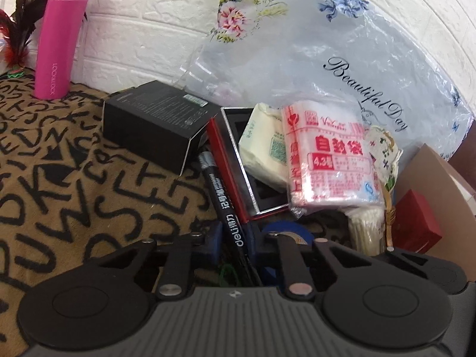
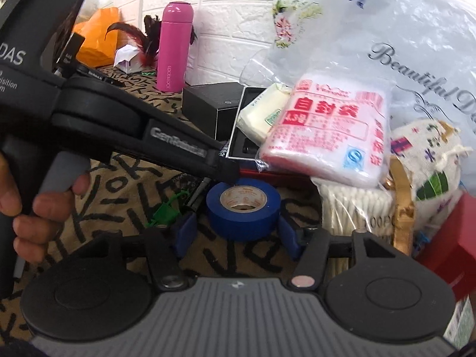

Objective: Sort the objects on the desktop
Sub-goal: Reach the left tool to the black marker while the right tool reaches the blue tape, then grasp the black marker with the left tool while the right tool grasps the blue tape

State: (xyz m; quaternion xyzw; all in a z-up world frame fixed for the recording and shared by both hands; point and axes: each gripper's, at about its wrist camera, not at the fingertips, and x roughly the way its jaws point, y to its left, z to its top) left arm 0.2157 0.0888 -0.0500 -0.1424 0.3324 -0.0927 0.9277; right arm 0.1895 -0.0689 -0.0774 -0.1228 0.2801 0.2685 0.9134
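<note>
My left gripper is shut on a black deli marker pen that lies beside a red-edged open box. The left gripper also shows in the right wrist view, reaching in from the left. My right gripper is open, its blue fingers either side of a blue tape roll, not closed on it. A red-printed pack of zip bags and a cream tissue pack rest on the open box. A pack of cotton swabs lies under the zip bags.
A black box lies on the letter-print cloth. A pink bottle stands by the white brick wall. A floral plastic bag, a fabric pouch, a red box and a green clip crowd the right.
</note>
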